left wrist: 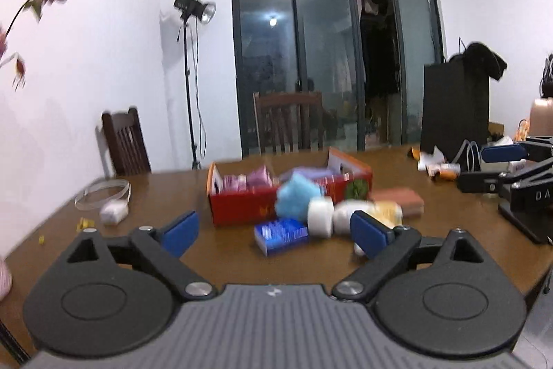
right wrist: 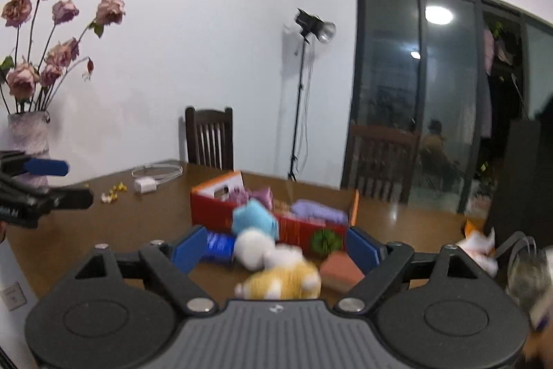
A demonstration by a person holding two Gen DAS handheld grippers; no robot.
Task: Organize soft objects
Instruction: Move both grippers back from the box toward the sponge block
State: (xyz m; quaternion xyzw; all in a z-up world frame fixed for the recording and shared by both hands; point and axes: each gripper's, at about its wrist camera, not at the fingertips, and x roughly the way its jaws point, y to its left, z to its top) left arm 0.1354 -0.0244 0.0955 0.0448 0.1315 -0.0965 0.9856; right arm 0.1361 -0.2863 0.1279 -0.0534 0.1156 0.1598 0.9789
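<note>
A red cardboard box [left wrist: 242,206] stands on the brown table [left wrist: 155,196] and holds purple and pink soft things, among them a folded purple towel [right wrist: 318,210]. In front of the box lie a blue fluffy toy [left wrist: 295,201], a white roll [left wrist: 319,217], a yellow plush [right wrist: 283,279], a blue packet [left wrist: 281,236] and a pink sponge block [right wrist: 340,268]. My left gripper [left wrist: 274,225] is open short of this heap, empty. My right gripper [right wrist: 276,248] is also open, its fingers either side of the plush pile without pressing on it.
A vase of dried roses [right wrist: 27,134] stands at the table's left end. A white charger with a coiled cable [right wrist: 145,184] lies at the far left. A black bag [left wrist: 456,106] and small clutter [left wrist: 435,161] sit far right. Two chairs and a lamp stand [right wrist: 300,99] are behind.
</note>
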